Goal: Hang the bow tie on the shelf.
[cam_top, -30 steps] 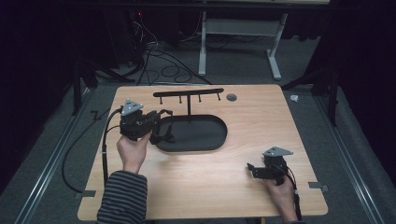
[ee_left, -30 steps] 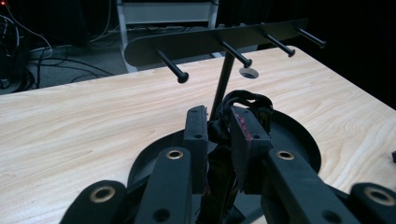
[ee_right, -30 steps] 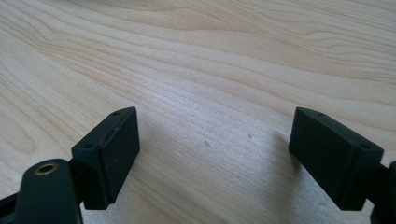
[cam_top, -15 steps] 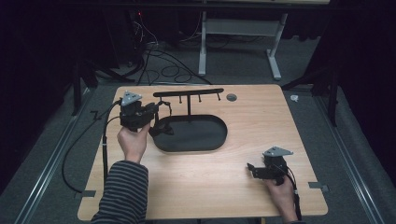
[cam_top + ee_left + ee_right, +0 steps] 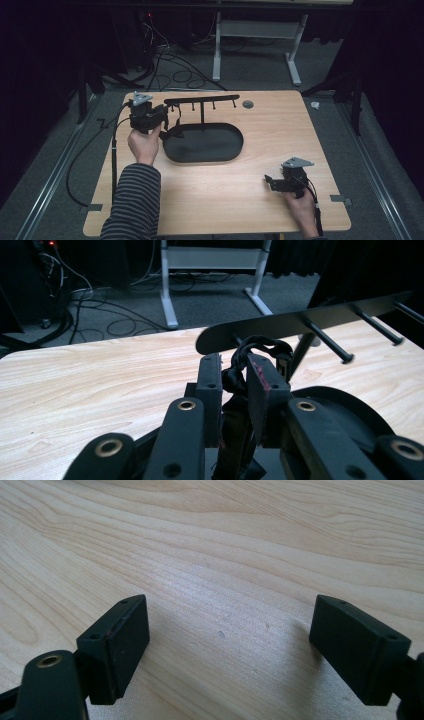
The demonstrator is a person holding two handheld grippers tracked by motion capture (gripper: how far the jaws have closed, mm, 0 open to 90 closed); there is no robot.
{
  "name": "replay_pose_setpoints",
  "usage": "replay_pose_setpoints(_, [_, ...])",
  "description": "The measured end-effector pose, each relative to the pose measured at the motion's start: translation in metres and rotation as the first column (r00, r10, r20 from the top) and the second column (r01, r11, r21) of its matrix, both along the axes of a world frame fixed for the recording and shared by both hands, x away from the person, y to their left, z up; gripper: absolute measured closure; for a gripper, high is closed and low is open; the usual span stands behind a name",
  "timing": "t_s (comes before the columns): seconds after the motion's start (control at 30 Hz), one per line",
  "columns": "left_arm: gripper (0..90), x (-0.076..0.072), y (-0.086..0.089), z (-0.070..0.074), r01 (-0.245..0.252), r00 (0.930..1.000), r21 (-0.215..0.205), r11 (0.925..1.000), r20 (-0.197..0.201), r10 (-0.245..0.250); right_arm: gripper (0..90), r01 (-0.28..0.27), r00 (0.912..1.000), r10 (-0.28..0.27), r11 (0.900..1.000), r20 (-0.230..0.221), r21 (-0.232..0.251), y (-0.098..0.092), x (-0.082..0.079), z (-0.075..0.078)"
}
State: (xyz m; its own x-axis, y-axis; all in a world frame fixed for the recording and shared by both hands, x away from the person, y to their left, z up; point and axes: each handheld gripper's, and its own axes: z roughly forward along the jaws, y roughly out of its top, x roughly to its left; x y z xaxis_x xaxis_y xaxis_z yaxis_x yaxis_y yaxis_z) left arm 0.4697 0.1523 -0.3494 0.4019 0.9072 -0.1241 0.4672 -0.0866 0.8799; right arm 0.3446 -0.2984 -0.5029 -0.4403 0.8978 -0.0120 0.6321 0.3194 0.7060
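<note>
The left gripper (image 5: 167,118) was raised at the left end of the black hook rack (image 5: 202,99), which stood on an oval black base (image 5: 210,145) near the far-left part of the wooden table (image 5: 260,210). In the left gripper view, its jaws were closed almost fully on a black cord-like item (image 5: 250,347); the item looped up above the fingertips and hung down between the jaws. The loop sat just below the near end of the rack bar (image 5: 280,325), whose pegs (image 5: 327,342) pointed downward. Contact between loop and bar could not be determined.

The right gripper (image 5: 272,182) rested low over the near-right part of the table, well apart from the rack. In the right gripper view, its jaws stood wide apart with only bare wood grain (image 5: 225,580) between them; nothing was held.
</note>
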Motion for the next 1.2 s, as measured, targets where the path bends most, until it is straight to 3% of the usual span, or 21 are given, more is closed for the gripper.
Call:
replay_pose_setpoints(0.53, [72.6, 0.004, 0.001, -0.011, -0.015, 0.9994, 0.007, 0.9999, -0.029, 0.015, 17.5, 0.001, 1.0, -0.001, 1.0, -0.001, 0.001, 0.0, 0.0, 0.0])
replay_pose_setpoints(1.2, [58.6, -0.018, 0.013, -0.012, 0.024, 0.9989, 0.011, 0.9996, -0.041, -0.024, 17.5, 0.0, 1.0, 0.0, 1.0, 0.0, 0.0, 0.0, 0.0, 0.0])
